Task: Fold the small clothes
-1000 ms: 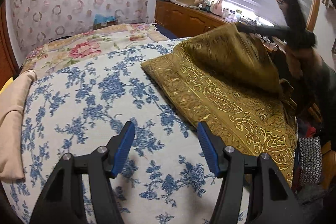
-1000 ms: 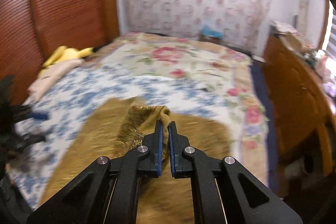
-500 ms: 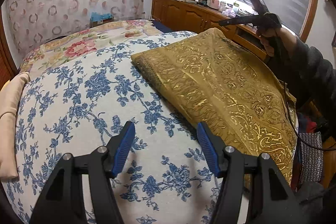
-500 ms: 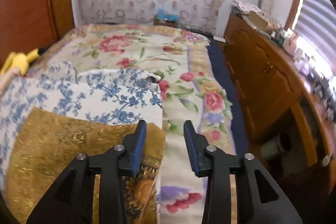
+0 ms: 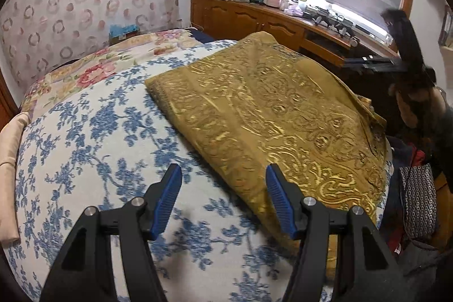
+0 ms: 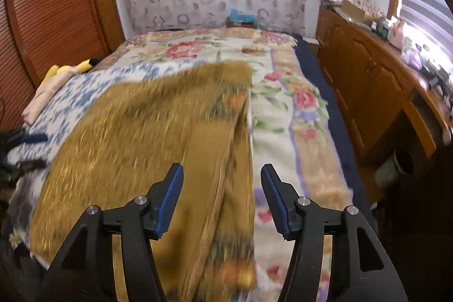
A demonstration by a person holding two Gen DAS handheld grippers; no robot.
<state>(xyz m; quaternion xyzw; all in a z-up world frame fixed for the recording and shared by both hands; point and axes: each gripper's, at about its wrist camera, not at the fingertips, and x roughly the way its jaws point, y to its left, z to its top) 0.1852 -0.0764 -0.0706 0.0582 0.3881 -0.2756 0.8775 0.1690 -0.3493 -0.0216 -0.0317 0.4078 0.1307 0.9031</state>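
Observation:
A gold patterned cloth (image 5: pixel 269 115) lies folded over on the bed's blue-flowered blanket (image 5: pixel 85 137). My left gripper (image 5: pixel 223 200) hovers open above the blanket, its right finger at the cloth's near edge, nothing between the jaws. In the right wrist view the same cloth (image 6: pixel 147 137) is blurred; its right edge runs below my right gripper (image 6: pixel 220 197), whose jaws are opening and hold nothing. The right gripper (image 5: pixel 402 47) also shows blurred at the far right of the left wrist view, held by a hand above the cloth's far side.
A beige folded garment (image 5: pixel 11 149) lies at the bed's left edge, with a yellow item (image 6: pixel 68 70) near it. A wooden cabinet (image 6: pixel 368 81) with clutter runs along the window wall. A rose-patterned blanket (image 6: pixel 283 92) covers the bed's far part.
My right gripper let go of the gold cloth's corner and opened. The cloth dropped flat onto the bed. My left gripper slid toward the cloth's near edge.

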